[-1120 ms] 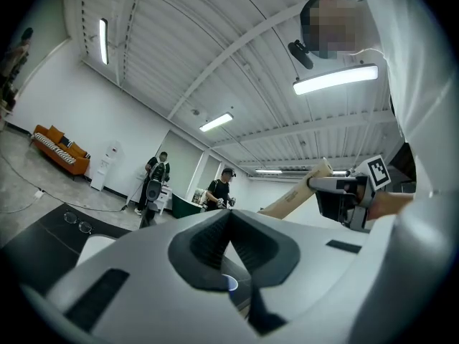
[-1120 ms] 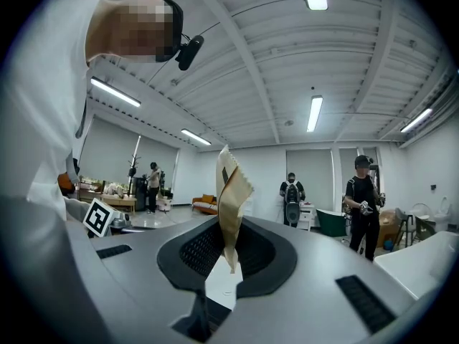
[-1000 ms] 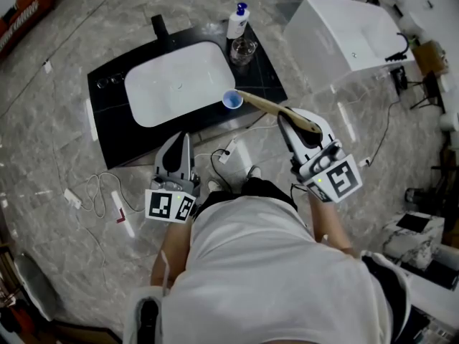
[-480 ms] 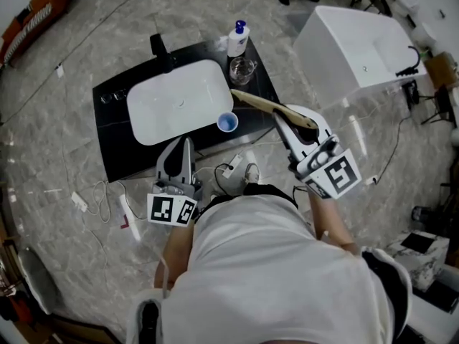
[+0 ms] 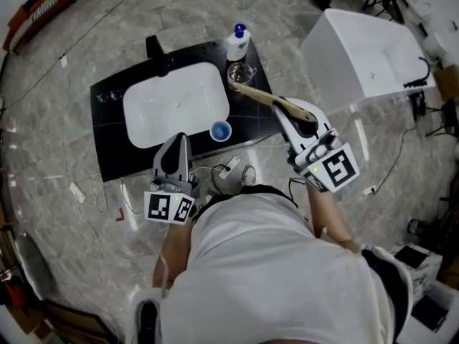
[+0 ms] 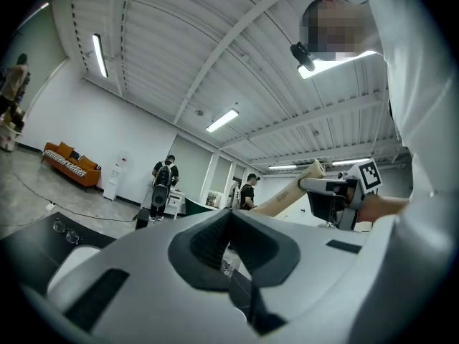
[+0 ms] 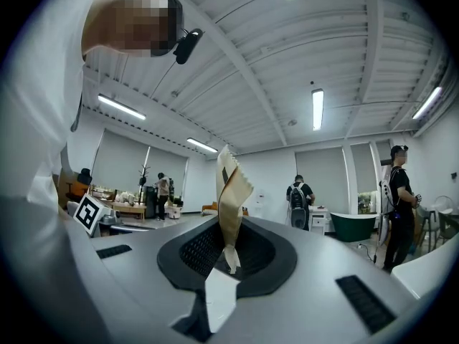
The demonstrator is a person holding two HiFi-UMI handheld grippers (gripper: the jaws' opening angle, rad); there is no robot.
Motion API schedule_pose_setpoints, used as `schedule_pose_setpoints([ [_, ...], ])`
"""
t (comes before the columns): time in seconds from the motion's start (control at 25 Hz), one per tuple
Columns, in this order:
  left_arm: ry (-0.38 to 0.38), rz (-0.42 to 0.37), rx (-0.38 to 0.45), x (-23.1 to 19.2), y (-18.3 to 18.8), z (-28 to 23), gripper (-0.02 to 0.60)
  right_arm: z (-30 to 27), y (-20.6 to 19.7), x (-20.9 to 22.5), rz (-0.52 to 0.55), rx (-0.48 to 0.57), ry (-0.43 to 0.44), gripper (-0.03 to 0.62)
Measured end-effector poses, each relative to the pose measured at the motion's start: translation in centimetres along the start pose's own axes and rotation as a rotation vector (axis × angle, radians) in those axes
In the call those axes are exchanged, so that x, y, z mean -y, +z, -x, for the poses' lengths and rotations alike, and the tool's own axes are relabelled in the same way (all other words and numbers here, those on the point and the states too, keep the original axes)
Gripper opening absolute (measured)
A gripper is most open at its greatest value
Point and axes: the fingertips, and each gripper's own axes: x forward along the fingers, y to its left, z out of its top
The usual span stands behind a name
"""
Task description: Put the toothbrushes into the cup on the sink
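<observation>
My right gripper (image 5: 285,112) is shut on a long tan paper toothbrush packet (image 5: 262,99). The packet's far end reaches out over the black counter (image 5: 107,149), next to a clear glass cup (image 5: 241,72). In the right gripper view the same packet (image 7: 231,192) stands upright between the jaws of the gripper (image 7: 228,258). A small blue cup (image 5: 220,130) sits on the counter's near edge beside the white basin (image 5: 176,102). My left gripper (image 5: 182,139) hovers just short of the counter's near edge; the gripper (image 6: 228,236) is shut and holds nothing.
A black faucet (image 5: 156,49) and a white soap bottle (image 5: 237,40) stand at the counter's far side. A white bathtub (image 5: 362,45) sits to the right. Cables and a plug (image 5: 229,168) lie on the marble floor below the counter. Several people stand far off.
Both grippers have come forward toward the sink. The packet's far end, earlier at the blue cup, now lies beside the glass cup.
</observation>
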Motion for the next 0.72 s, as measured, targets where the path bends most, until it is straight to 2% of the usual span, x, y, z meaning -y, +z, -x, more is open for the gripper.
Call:
schedule_pose_setpoints([
  [0.72, 0.035, -0.006, -0.019, 0.4, -1.0, -2.7, 0.003, -2.6, -5.9, 5.8, -0.005, -0.11, -0.006, 0.058],
])
